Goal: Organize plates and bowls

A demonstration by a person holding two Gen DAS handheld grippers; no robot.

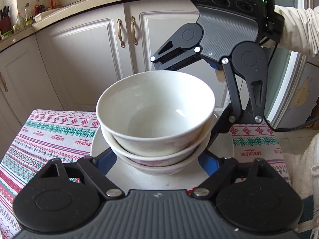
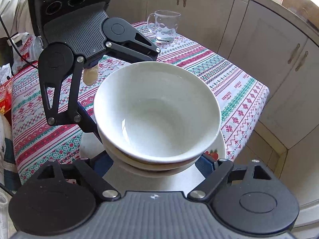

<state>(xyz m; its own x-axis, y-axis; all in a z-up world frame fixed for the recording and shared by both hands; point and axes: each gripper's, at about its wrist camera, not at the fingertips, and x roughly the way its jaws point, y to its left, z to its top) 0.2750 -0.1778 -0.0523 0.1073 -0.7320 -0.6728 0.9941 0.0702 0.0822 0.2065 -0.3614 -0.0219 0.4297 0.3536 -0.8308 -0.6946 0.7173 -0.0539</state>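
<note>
A stack of three white bowls (image 1: 155, 117) stands on a white plate (image 1: 97, 143) on the patterned tablecloth; the stack also shows in the right wrist view (image 2: 157, 111), with the plate (image 2: 219, 149) under it. My left gripper (image 1: 157, 159) is spread wide around the near base of the stack, its blue pads (image 1: 207, 163) beside the lowest bowl. My right gripper (image 2: 157, 163) is spread the same way from the opposite side, its arms flanking the stack. Whether the pads touch the bowls is hidden by the stack.
A glass mug (image 2: 165, 26) stands at the table's far corner. Cream kitchen cabinets (image 1: 85, 59) run close behind the table. Bottles (image 1: 28, 16) sit on the counter. Plastic bags (image 2: 24, 47) lie beyond the table's left side.
</note>
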